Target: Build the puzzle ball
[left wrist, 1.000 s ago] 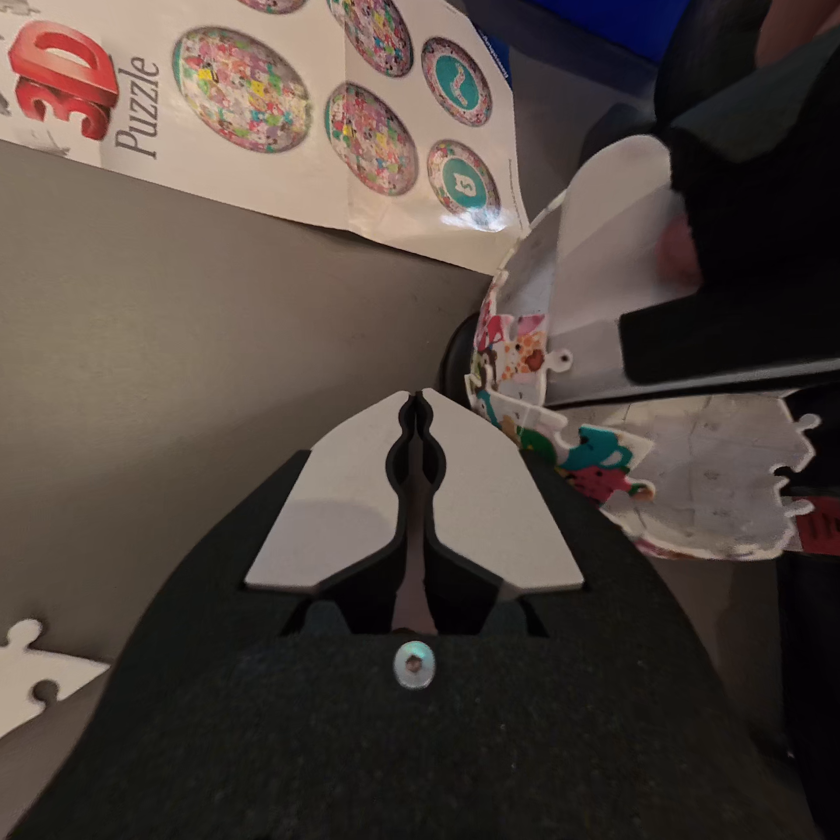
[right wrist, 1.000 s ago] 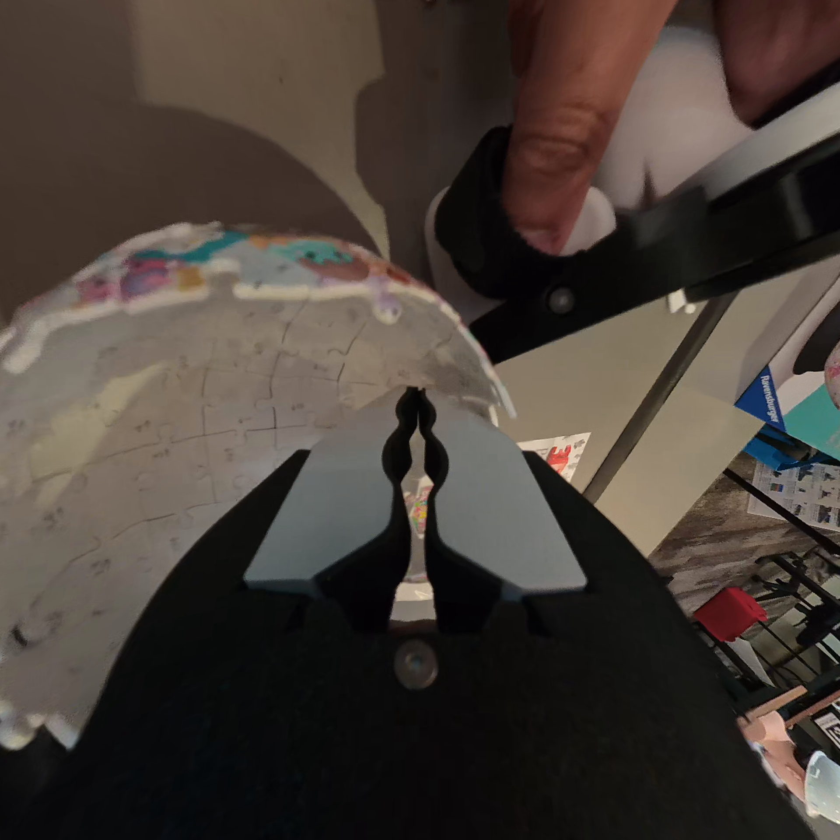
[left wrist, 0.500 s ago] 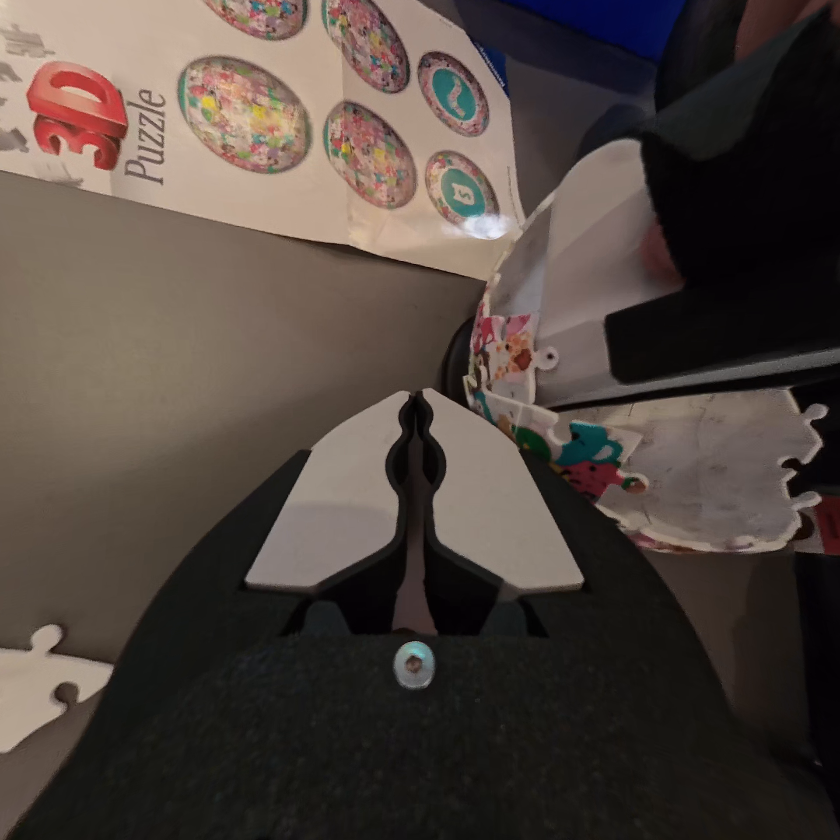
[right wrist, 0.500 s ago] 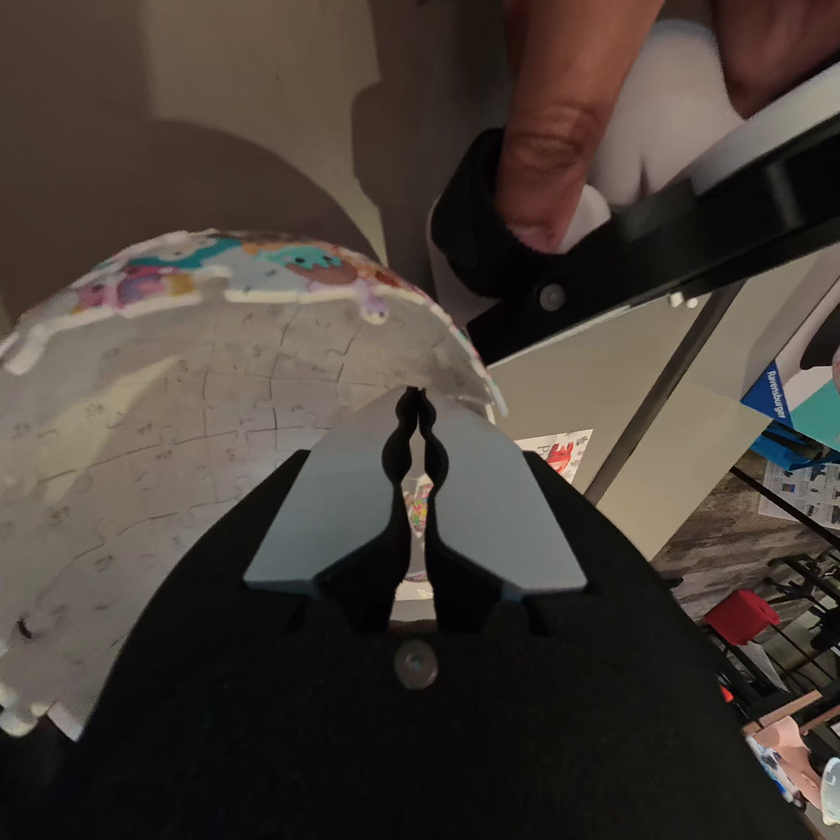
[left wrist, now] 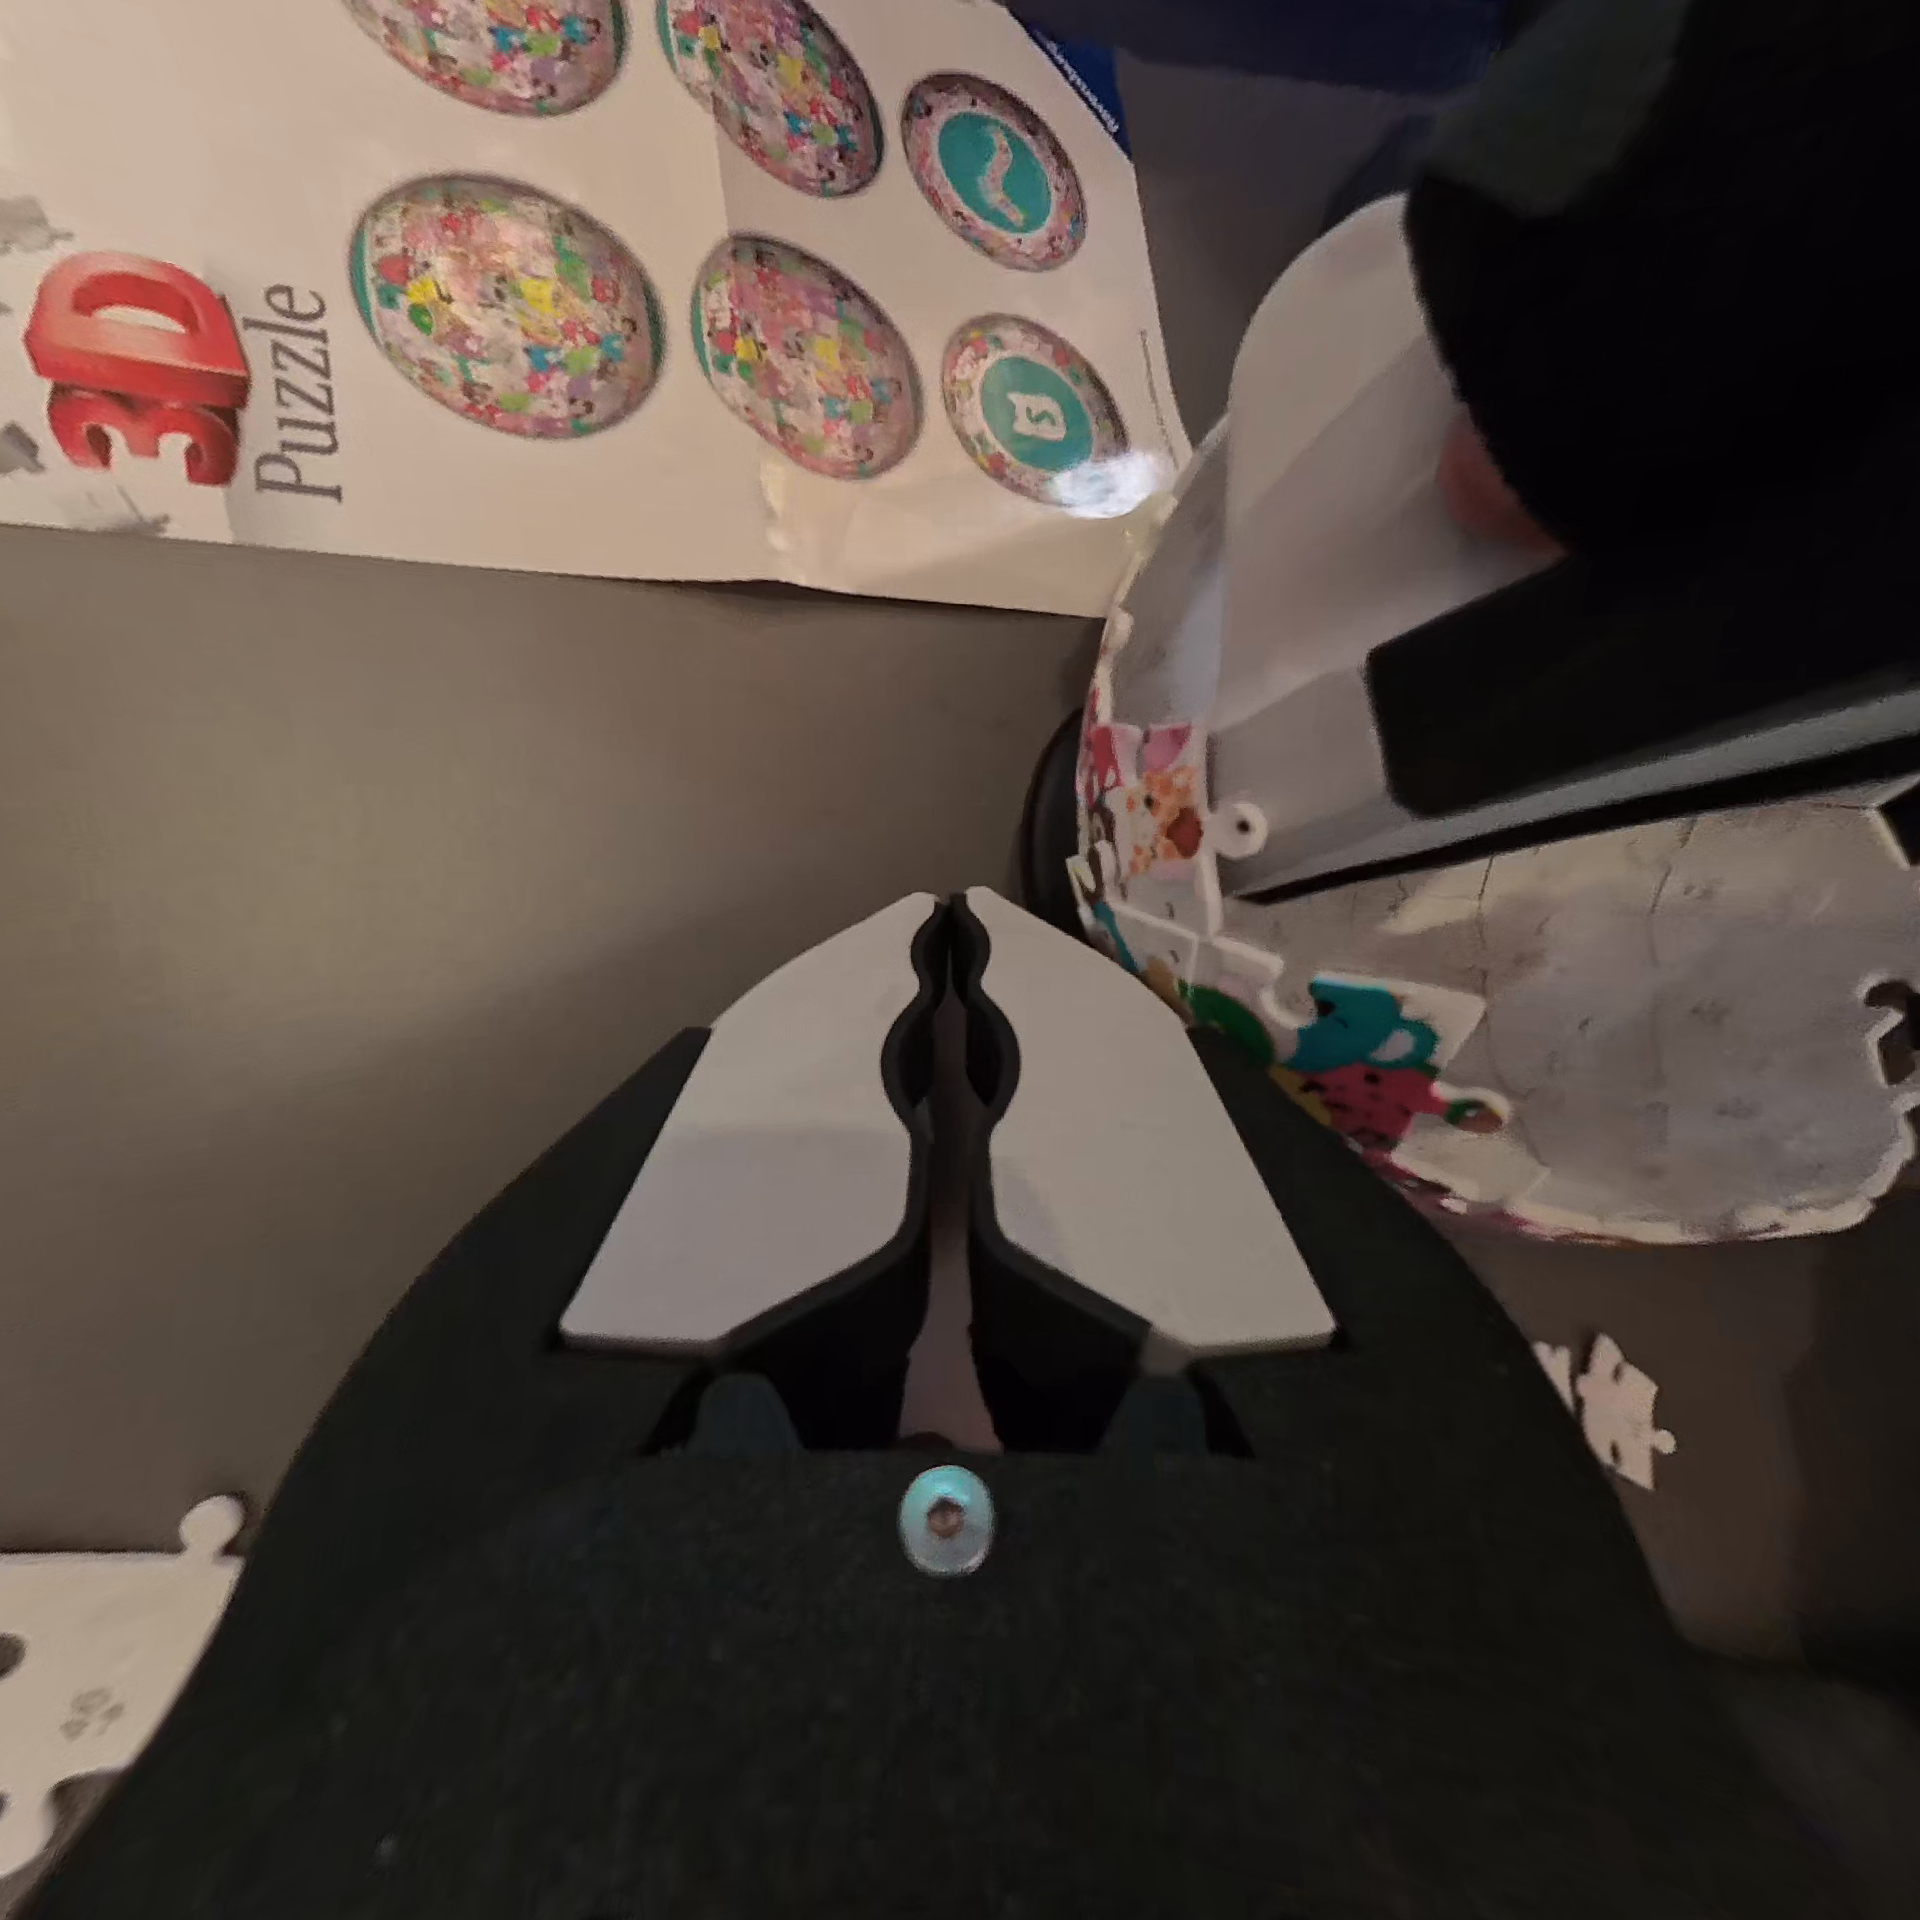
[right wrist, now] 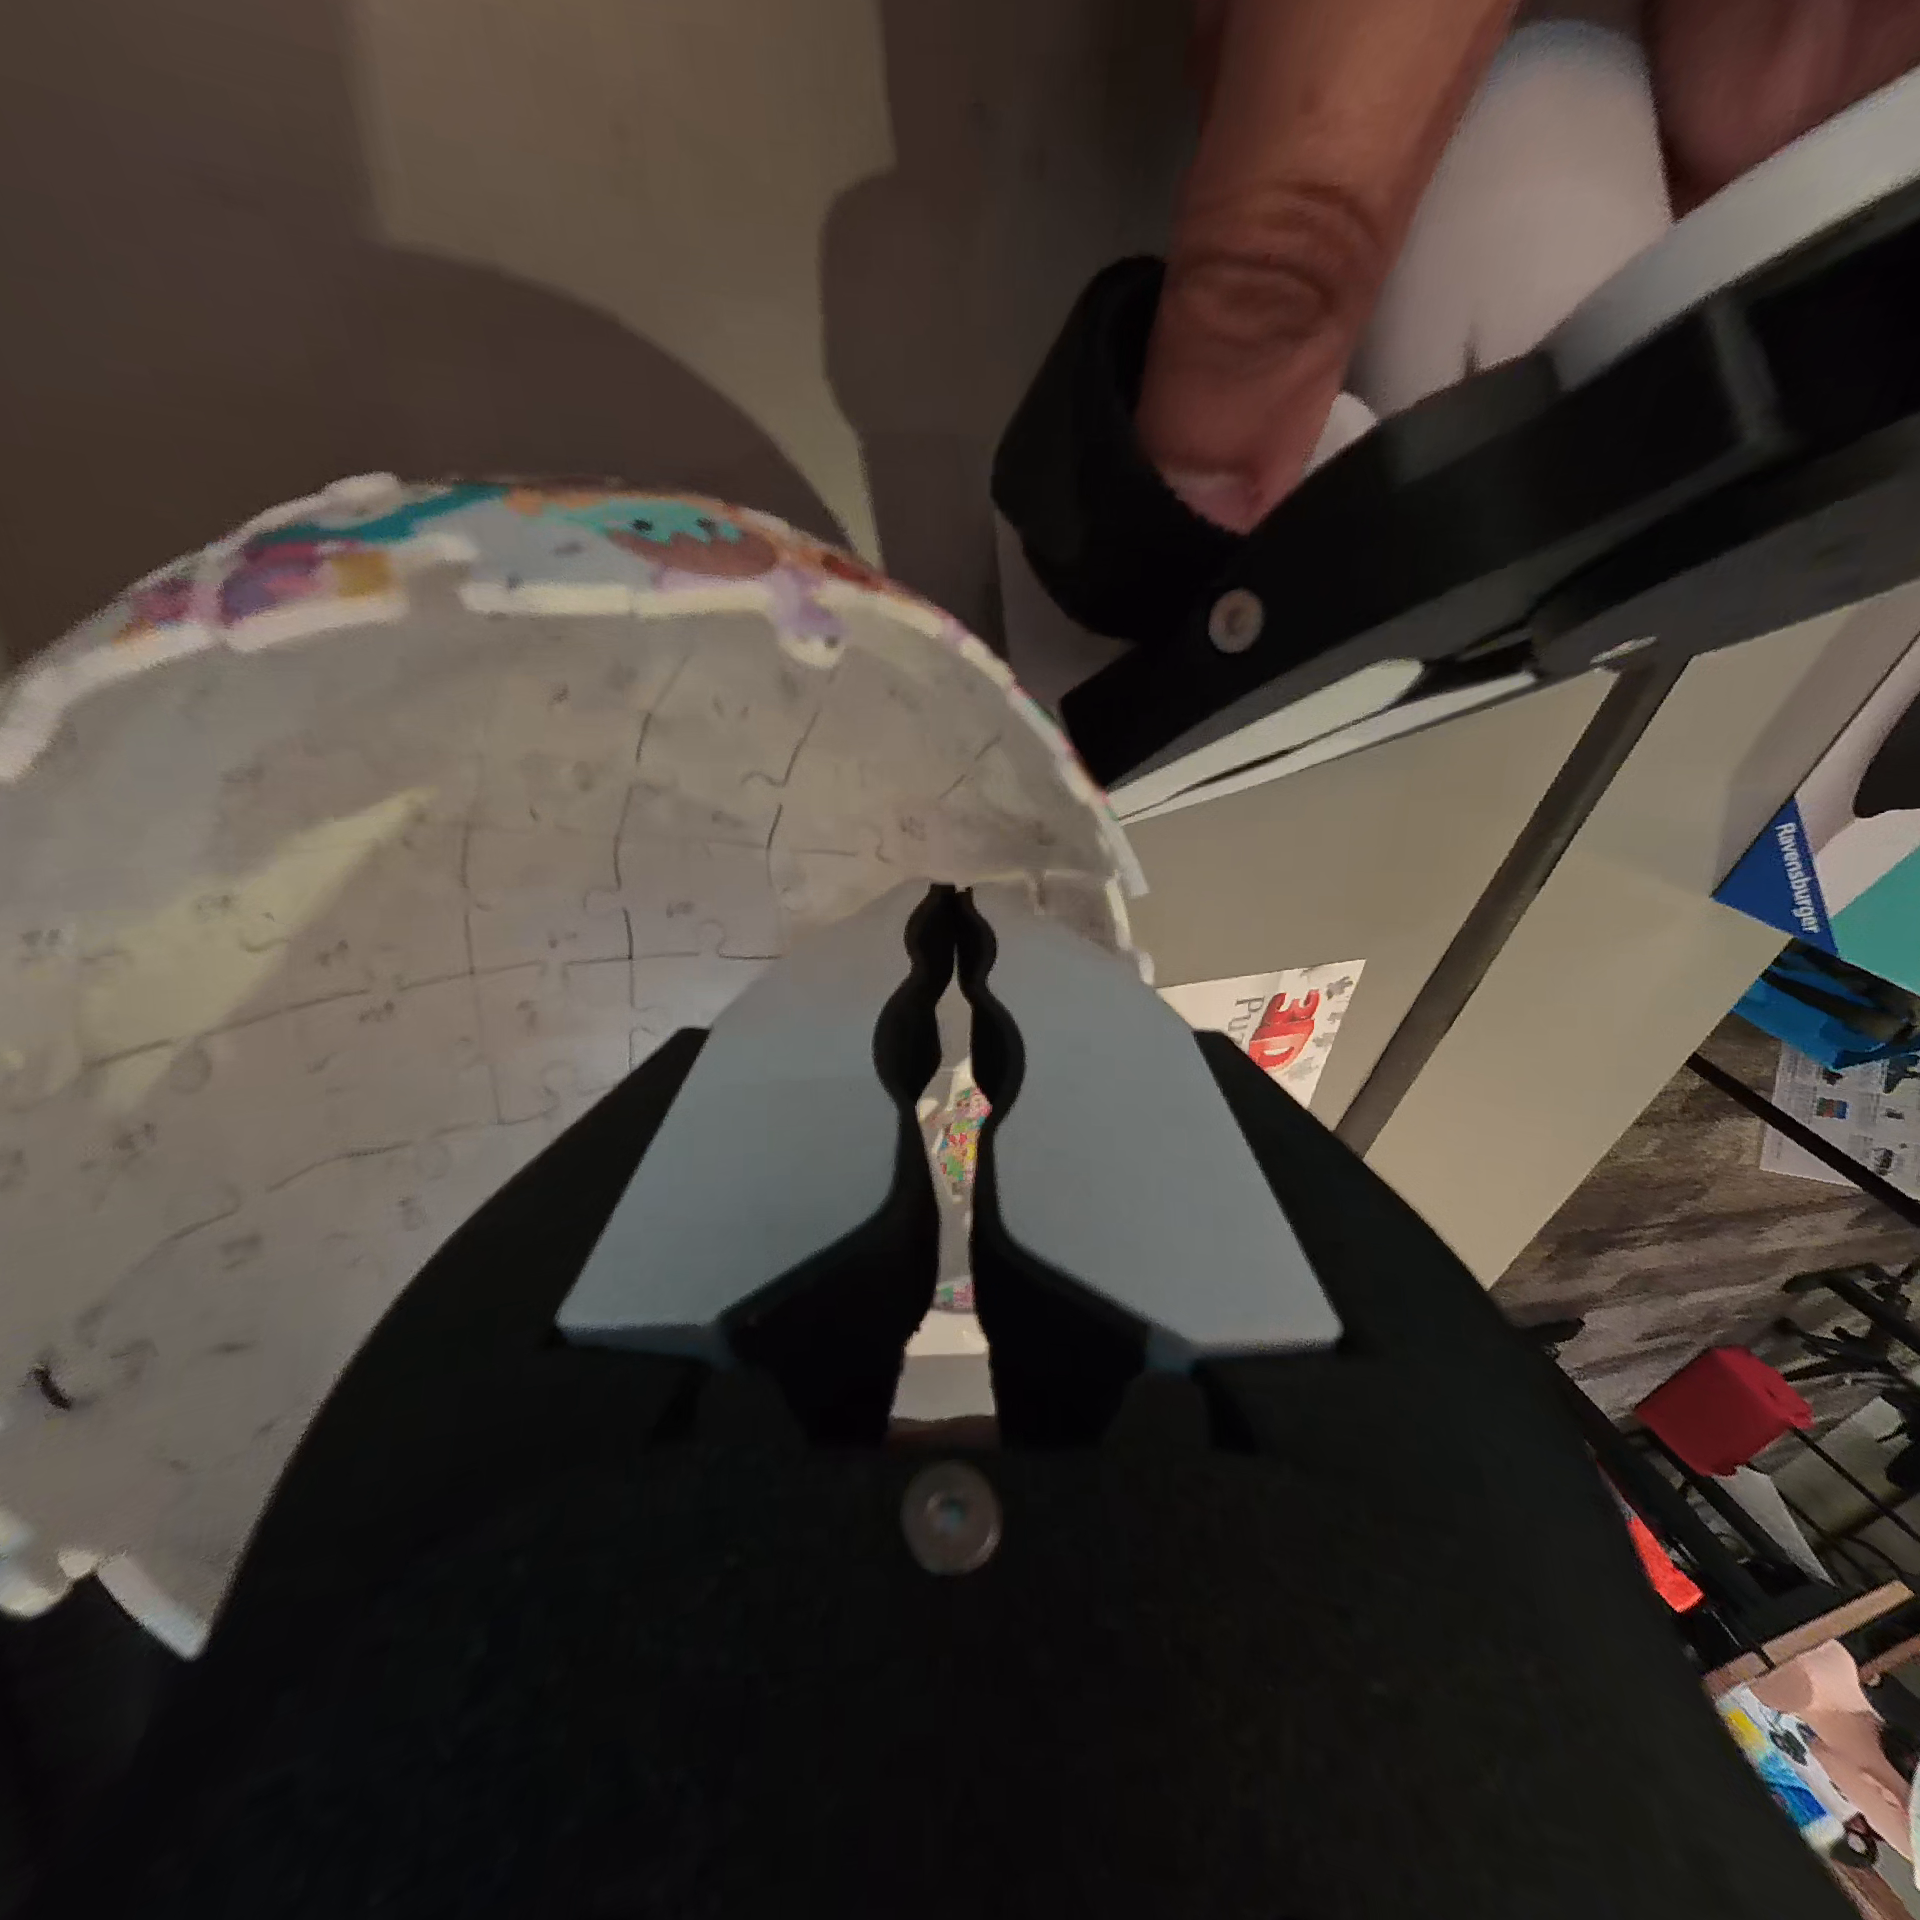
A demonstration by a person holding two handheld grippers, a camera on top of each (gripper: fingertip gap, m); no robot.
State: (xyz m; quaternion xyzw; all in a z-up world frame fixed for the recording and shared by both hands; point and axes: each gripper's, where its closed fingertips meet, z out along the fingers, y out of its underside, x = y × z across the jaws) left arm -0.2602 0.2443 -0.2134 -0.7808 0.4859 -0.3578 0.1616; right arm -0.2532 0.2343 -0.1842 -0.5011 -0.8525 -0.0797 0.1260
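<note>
The half-built puzzle ball (right wrist: 436,935) is a curved shell, white inside and coloured outside. In the right wrist view it fills the left side, and my right gripper (right wrist: 951,902) is shut with its tips on the shell's rim. In the left wrist view the shell (left wrist: 1621,1049) sits at the right, tilted, with the right gripper (left wrist: 1538,717) reaching into it from the upper right. My left gripper (left wrist: 951,909) is shut and empty over the bare grey table, just left of the shell. It also shows in the right wrist view (right wrist: 1403,540), with a person's finger on it.
A printed instruction sheet (left wrist: 582,312) lies flat at the far side of the table (left wrist: 416,883). Loose white puzzle pieces lie at the near left (left wrist: 94,1642) and near right (left wrist: 1605,1408). In the right wrist view the table edge and a cluttered floor (right wrist: 1704,1299) are at the right. Both grippers' tips are close together, under 4 cm apart.
The shell and the right gripper have shifted a little right and down in the left wrist view. The left gripper has drawn back slightly, so more of the sheet shows. Both grippers stay shut.
</note>
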